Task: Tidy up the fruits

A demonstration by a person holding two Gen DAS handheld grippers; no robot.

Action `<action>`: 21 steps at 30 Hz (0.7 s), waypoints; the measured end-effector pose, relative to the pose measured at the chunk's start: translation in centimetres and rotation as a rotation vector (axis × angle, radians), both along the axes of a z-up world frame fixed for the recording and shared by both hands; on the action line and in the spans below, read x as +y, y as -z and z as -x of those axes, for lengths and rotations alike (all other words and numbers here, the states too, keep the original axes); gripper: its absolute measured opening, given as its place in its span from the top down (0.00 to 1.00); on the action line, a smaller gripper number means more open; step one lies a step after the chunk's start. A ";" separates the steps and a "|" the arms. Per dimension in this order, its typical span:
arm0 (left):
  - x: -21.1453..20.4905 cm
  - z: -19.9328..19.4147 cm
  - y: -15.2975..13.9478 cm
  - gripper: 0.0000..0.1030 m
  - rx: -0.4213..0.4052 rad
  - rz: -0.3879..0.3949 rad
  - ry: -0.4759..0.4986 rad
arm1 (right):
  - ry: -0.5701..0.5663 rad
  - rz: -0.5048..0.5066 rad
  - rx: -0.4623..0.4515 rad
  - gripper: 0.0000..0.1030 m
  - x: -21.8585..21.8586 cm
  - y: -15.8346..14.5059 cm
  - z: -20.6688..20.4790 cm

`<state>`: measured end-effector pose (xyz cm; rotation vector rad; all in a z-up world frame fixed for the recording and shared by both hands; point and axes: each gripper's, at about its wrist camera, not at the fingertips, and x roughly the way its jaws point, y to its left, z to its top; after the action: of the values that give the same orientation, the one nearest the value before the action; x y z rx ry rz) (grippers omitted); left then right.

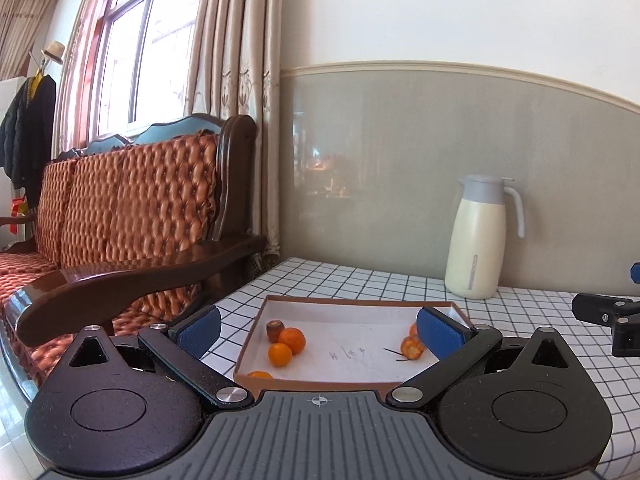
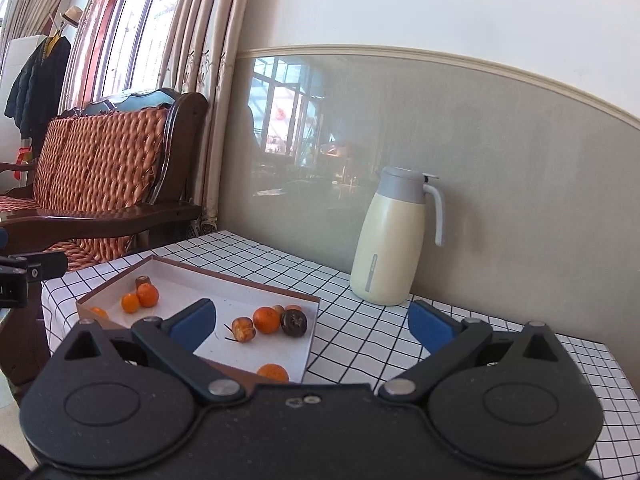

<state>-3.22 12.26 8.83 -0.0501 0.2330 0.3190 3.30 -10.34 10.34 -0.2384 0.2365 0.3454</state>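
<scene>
Right wrist: jug [image 2: 390,248] stands beyond tray [image 2: 312,322], claw [image 2: 314,322] spread.

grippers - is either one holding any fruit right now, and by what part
Nothing is held. The left gripper and the right gripper both stand open with empty space between the pads, and the fruit lies loose in the shallow box.

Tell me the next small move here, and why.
Probably lower the right gripper toward the dark fruit near the tray's far right corner. Both grippers have open, empty jaws above the tray, oranges sit in two loose groups, and that odd fruit lies closest to the right gripper.
</scene>
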 end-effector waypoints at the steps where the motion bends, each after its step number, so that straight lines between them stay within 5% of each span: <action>1: -0.2 0.5 0.1 0.00 -0.009 -0.002 0.003 | -0.002 -0.004 -0.006 0.06 -0.3 0.1 0.5; 21: -3.6 3.8 3.9 0.00 -0.040 -0.018 0.049 | -0.025 -0.030 -0.058 0.06 -2.2 3.6 3.8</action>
<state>-7.00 8.68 4.88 -0.0326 0.1914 0.2708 -0.45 -12.54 6.75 -0.2221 0.1708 0.3663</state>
